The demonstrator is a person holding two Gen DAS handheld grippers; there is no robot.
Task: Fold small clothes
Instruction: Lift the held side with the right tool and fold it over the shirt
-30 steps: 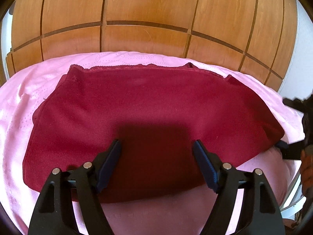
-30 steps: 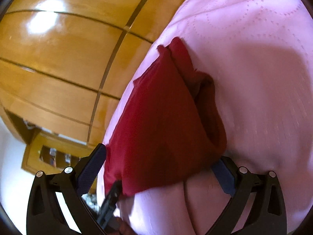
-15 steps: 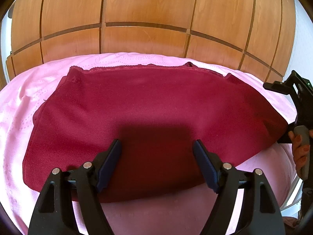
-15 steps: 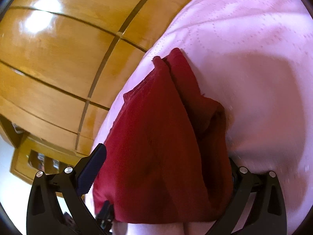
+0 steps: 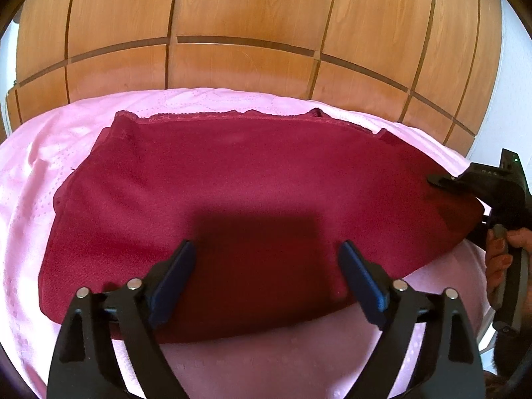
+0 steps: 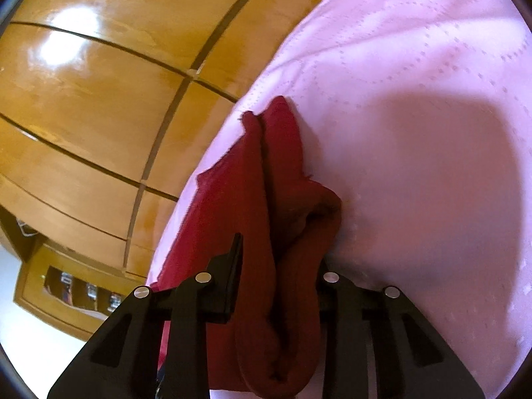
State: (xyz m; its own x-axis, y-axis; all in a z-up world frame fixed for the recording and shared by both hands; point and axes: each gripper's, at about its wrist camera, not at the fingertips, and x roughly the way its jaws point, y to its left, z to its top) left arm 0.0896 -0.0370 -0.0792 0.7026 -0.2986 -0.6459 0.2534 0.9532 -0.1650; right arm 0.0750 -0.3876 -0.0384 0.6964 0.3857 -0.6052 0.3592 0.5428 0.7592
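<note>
A dark red garment (image 5: 249, 173) lies spread flat on a pink bedspread (image 5: 40, 173), its lace-trimmed edge at the far side. My left gripper (image 5: 266, 249) hovers over the garment's near edge; its jaws are opening and nothing is pinched between them. In the right wrist view, my right gripper (image 6: 281, 259) is closing on the garment's right end (image 6: 252, 179), and the fabric is bunched up between its pads. A hand (image 5: 498, 256) holding that gripper shows at the right edge of the left wrist view.
A wooden panelled wardrobe (image 5: 249, 16) stands close behind the bed and fills the left of the right wrist view (image 6: 83, 99). Bare pink bedspread (image 6: 415, 99) stretches to the right of the garment. A white wall (image 5: 512, 83) is at the far right.
My right gripper slid forward over the garment's right end and its jaws came together on the fabric, bunching it. My left gripper stayed in place with its jaws a little wider.
</note>
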